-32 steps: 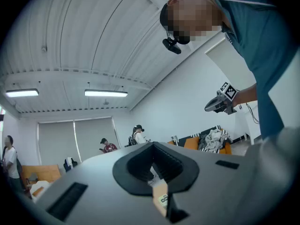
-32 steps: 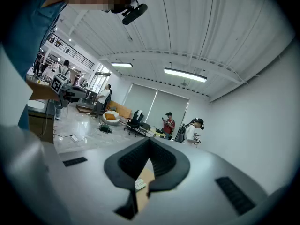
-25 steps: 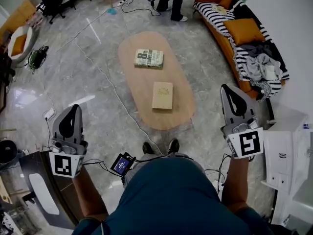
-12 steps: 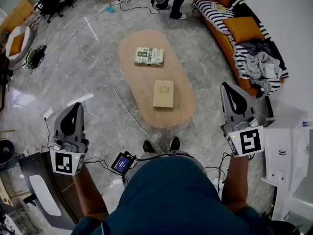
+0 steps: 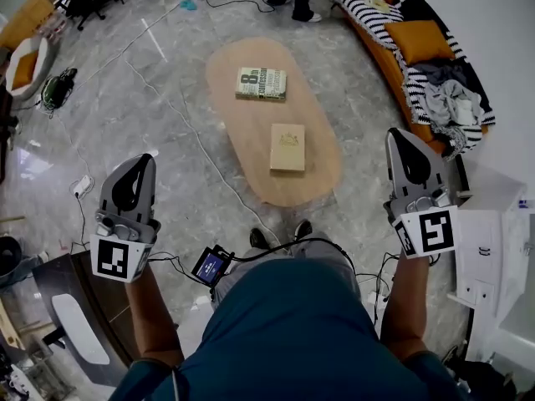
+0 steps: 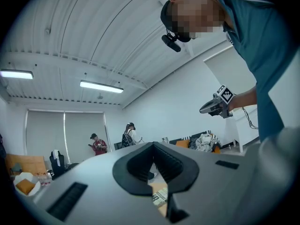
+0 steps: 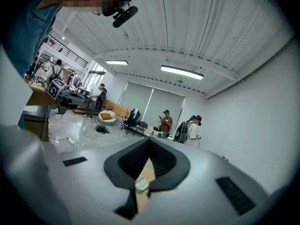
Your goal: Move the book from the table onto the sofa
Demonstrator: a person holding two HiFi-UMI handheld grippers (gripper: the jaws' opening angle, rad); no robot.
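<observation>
**Tongs edged forward; books unmoved**

Both tongs have crept slightly towards the worktop [image 5: 251, 140] over the last second, and the two books have not shifted. We note grey marble floor [image 5: 125, 115] around the oval wooden worktop, with a cable [image 5: 201, 149] trailing past its left side. The tan book [image 5: 287, 147] lies on the near half and the printed book [image 5: 261, 83] on the far half, well apart. The sofa [image 5: 380, 61] curves along the right wall, carrying an orange cushion [image 5: 426, 40] and a clothes pile [image 5: 447, 98]. A white cabinet [image 5: 493, 241] stands just beside the right tongs [image 5: 405, 144]. The left tongs [image 5: 138, 170] and right tongs are both closed together on nothing. At far left, a white basket [image 5: 18, 69] holds an orange pad.
</observation>
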